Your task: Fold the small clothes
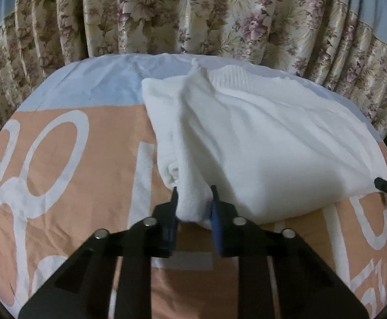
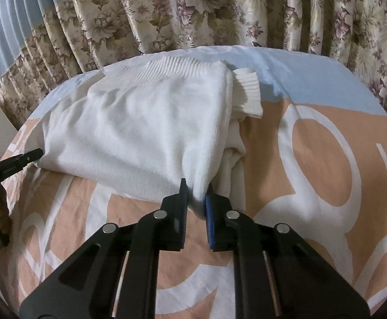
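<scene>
**White knit pinched at both near corners**

Folded white sweater [image 1: 259, 143] lying on a peach bedsheet [image 1: 68, 186] printed with large white letters, a pale blue band of the same sheet running along the far side. Soft, fuzzy knit, doubled over into a thick, roughly rectangular bundle with rounded edges. Ribbed hem along the far edge; one ribbed cuff [image 2: 248, 93] poking out past the right side of the bundle in the right wrist view. Loose folds and a rolled layer showing at the near corners, shallow creases across the top.

Left gripper [image 1: 193, 195] closed narrow on the near left corner, a wad of white knit squeezed between the blue-lined pads. Right gripper [image 2: 196, 187] likewise clamped on the near right corner, fabric bunched tight between its pads. Each tool's black tip visible in the other's view, touching the sweater's edge.

Floral curtain [image 2: 220, 10] in cream, olive and mauve hanging just behind the bed.
</scene>
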{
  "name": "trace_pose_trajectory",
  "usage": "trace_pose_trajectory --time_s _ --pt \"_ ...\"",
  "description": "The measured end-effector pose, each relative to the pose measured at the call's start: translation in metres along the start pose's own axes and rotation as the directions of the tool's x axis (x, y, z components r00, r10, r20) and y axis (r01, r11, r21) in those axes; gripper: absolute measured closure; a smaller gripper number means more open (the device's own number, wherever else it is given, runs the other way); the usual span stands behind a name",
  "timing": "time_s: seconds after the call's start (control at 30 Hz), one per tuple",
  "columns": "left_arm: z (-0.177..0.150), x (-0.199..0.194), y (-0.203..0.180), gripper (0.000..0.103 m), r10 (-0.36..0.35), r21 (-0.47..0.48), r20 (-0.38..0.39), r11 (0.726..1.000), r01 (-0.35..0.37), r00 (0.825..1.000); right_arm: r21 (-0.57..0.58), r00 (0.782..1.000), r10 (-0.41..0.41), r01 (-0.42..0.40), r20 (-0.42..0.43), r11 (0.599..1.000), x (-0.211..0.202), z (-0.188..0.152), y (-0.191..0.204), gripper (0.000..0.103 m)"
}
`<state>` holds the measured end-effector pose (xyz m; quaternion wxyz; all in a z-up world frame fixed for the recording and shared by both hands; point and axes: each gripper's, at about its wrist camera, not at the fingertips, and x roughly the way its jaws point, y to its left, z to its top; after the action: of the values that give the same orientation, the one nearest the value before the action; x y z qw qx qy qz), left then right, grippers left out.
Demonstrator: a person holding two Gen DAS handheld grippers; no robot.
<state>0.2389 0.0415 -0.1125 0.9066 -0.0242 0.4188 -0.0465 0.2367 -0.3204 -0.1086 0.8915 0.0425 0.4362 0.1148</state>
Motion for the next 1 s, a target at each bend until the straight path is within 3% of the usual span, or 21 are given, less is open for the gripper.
trace_pose_trajectory --time_s 0.2,0.5,0.6,0.67,0.77,0.8,0.93,1.0 --pt "-0.005 -0.012 -0.006 0.086 0.049 0.037 0.014 0.998 -0.050 0.999 -0.007 1.000 -0.009 0.009 0.008 1.000 -0.006 -0.001 0.001 0.092" --pt "-0.026 -0.024 -0.002 0.083 0.041 0.038 -0.007 0.998 -0.040 0.999 -0.019 0.999 0.021 -0.021 -0.028 1.000 -0.015 -0.015 -0.007 0.091" --pt "-0.028 -0.035 0.002 0.072 0.026 0.007 0.010 1.000 -0.026 1.000 0.027 0.998 0.066 -0.065 -0.025 0.998 -0.018 -0.014 -0.013 0.068" --pt "-0.029 -0.045 0.006 0.066 0.015 -0.017 0.013 1.000 -0.015 1.000 0.052 0.996 0.094 -0.094 0.000 0.994 -0.026 -0.014 -0.016 0.026" --pt "-0.018 -0.068 0.002 0.052 0.026 -0.011 0.059 1.000 -0.026 0.998 0.059 0.996 0.077 -0.080 0.051 0.995 -0.039 -0.009 -0.022 0.025" --pt "-0.010 -0.076 -0.004 0.042 0.039 0.003 0.084 0.999 -0.039 0.996 0.069 0.995 0.073 -0.077 0.064 0.995 -0.041 -0.006 -0.025 0.025" --pt "0.023 -0.076 -0.024 0.026 0.052 0.035 0.131 0.998 -0.057 0.990 0.101 0.997 0.019 -0.026 0.072 0.995 -0.034 0.014 -0.037 0.026" --pt "0.038 -0.066 -0.033 0.026 0.043 0.024 0.128 0.999 -0.047 0.991 0.125 0.996 0.028 -0.039 0.084 0.991 -0.026 0.030 -0.042 0.026"
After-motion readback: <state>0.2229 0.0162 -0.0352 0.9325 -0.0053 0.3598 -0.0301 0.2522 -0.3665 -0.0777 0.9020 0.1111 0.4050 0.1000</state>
